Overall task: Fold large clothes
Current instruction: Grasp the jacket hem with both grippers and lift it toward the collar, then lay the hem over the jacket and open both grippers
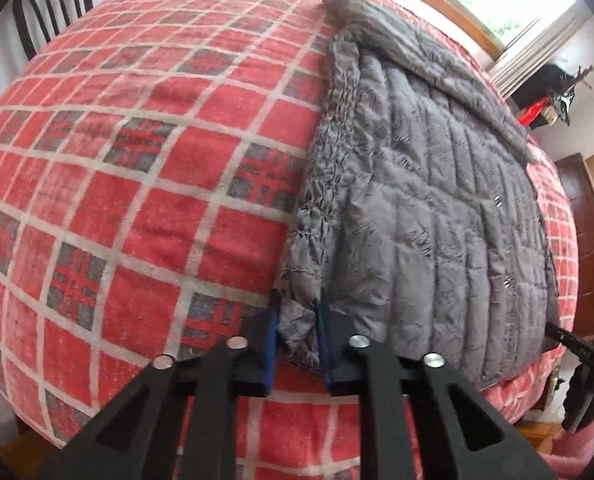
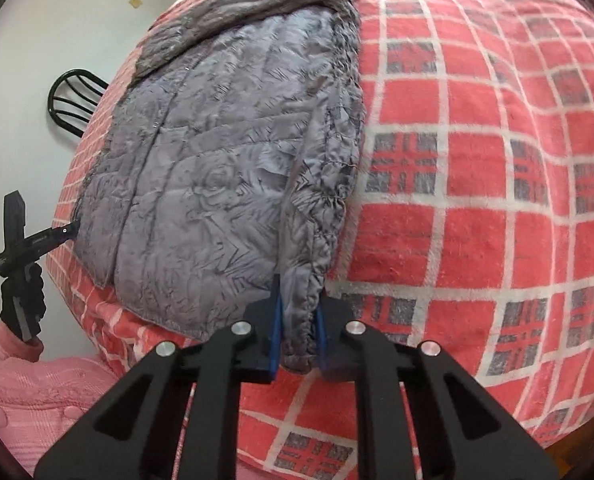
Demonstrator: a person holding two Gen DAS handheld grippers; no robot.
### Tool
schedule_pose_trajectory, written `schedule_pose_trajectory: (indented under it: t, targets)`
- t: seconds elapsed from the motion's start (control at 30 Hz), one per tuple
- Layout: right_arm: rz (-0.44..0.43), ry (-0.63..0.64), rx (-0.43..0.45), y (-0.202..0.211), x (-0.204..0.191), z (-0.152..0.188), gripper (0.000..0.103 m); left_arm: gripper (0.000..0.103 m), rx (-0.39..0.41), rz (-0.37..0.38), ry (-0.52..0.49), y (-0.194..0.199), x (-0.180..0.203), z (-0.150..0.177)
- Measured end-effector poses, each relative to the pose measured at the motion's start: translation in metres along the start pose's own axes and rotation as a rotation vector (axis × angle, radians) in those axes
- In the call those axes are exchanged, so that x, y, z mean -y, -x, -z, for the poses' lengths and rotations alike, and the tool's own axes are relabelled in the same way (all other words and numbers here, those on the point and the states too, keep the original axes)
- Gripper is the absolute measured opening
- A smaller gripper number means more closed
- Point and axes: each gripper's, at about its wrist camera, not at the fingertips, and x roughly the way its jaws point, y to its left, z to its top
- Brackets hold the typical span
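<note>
One grey jacket [image 1: 437, 200]; two hand-held grippers pinching hem corners: left hand-held gripper [image 1: 297, 332], right hand-held gripper [image 2: 299, 332].

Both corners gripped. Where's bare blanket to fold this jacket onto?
Bare plaid blanket lies wide beyond the grey jacket's gathered edge by the left gripper, out to the chair. Likewise beyond the right gripper, open plaid. Crowded only at the near edge, where both grippers pinch the hem.
</note>
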Motion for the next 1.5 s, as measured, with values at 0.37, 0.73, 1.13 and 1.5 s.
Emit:
schedule_pose_trajectory:
  t: [0.37, 0.73, 1.13, 1.5]
  targets:
    - [-0.053, -0.031, -0.019, 0.021, 0.009, 0.020, 0.011, 0.011, -0.002, -0.002, -0.072, 0.025, 0.006, 0.027]
    - [-0.176, -0.133, 0.019, 0.052, 0.019, -0.008, 0.010, 0.010, -0.003, 0.216, 0.020, 0.059, 0.006, -0.014]
    - [-0.250, -0.036, 0.167, 0.128, 0.011, -0.145, 0.010, 0.009, 0.157, 0.368, -0.080, 0.104, 0.069, -0.157]
    - [-0.229, -0.076, 0.162, 0.094, 0.048, -0.298, 0.010, 0.009, 0.197, 0.313, -0.038, 0.035, 0.084, -0.310]
